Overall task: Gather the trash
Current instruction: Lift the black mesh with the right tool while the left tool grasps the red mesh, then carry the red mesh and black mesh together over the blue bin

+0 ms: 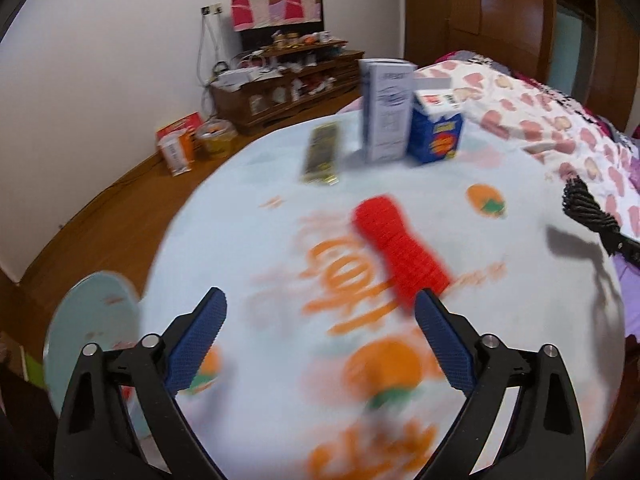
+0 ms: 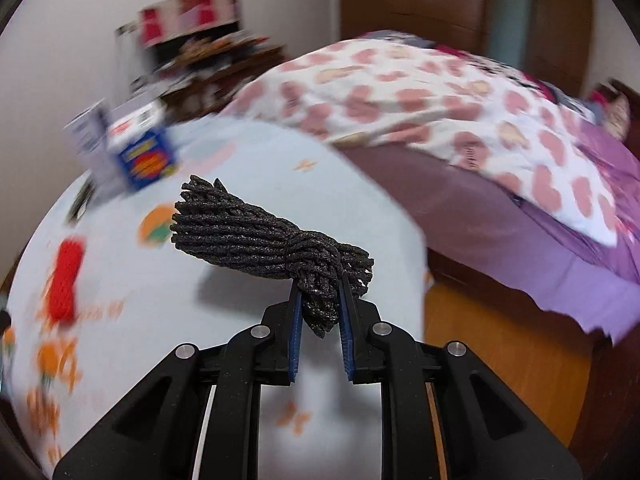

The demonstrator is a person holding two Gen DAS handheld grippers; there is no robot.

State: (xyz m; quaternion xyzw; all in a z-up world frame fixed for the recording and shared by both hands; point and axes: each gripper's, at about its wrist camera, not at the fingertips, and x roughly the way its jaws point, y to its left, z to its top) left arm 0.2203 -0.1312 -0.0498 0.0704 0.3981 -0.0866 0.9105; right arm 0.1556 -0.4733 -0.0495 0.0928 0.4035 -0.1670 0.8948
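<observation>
a black rope bundle [image 2: 256,236] is pinched near its knotted end between the pressed-in blue pads of the right gripper [image 2: 320,312] and is held clear above the round table [image 2: 360,208], its free length sticking out to the left. its tip is also seen at the right edge of the left wrist view [image 1: 588,208]. a red rope bundle [image 1: 400,248] is left lying on the patterned cloth, just ahead of the left gripper [image 1: 320,308], whose jaws are spread wide with nothing between them; the right pad [image 1: 444,344] is seen just beside the bundle's near end. farther back, a tall white carton [image 1: 386,108], a blue box [image 1: 436,132] and a flat dark packet [image 1: 322,154] are stood or laid near the far rim. beyond, a bed with a heart-print quilt [image 2: 440,92] is seen.

judged from this, the black bundle is being carried off while the red one is being approached. the red bundle would best be centred between the open pads and taken across its narrow waist, so that it is not pushed away. the black bundle's grip should be kept firm, since the long side overhangs. both views are blurred, so slower motion would be advised.
</observation>
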